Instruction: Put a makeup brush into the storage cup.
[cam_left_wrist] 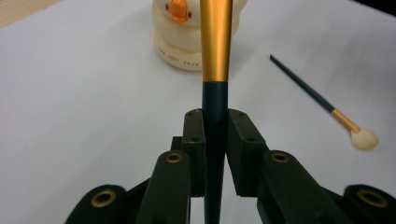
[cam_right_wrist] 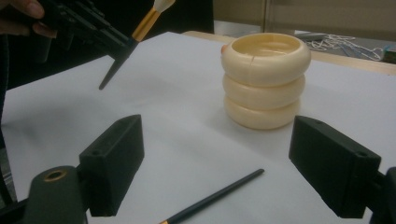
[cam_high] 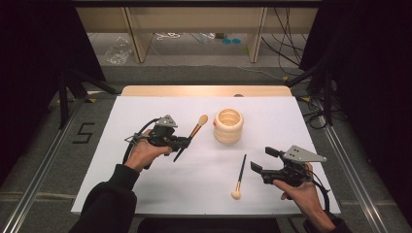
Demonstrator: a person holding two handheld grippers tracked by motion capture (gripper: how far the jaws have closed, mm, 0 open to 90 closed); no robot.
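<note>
My left gripper (cam_high: 183,142) is shut on the dark handle of a makeup brush (cam_high: 197,128), lifted off the white table with its tan head pointing toward the cream ring-stack holder (cam_high: 228,125). In the left gripper view the jaws (cam_left_wrist: 215,140) clamp the brush (cam_left_wrist: 215,60) just below its gold ferrule, and the holder (cam_left_wrist: 187,46) stands behind it. A second brush (cam_high: 240,175) lies flat on the table in front of the holder. My right gripper (cam_high: 265,159) stands open to that brush's right, and its jaws (cam_right_wrist: 223,163) straddle the brush's handle (cam_right_wrist: 215,198) from a little way off.
The white table top (cam_high: 160,194) ends at a wooden strip (cam_high: 204,90) at the back. Dark curtains and metal rails flank both sides. The right gripper view also shows the holder (cam_right_wrist: 264,79) upright and the left gripper (cam_right_wrist: 122,42) raised with its brush (cam_right_wrist: 144,23).
</note>
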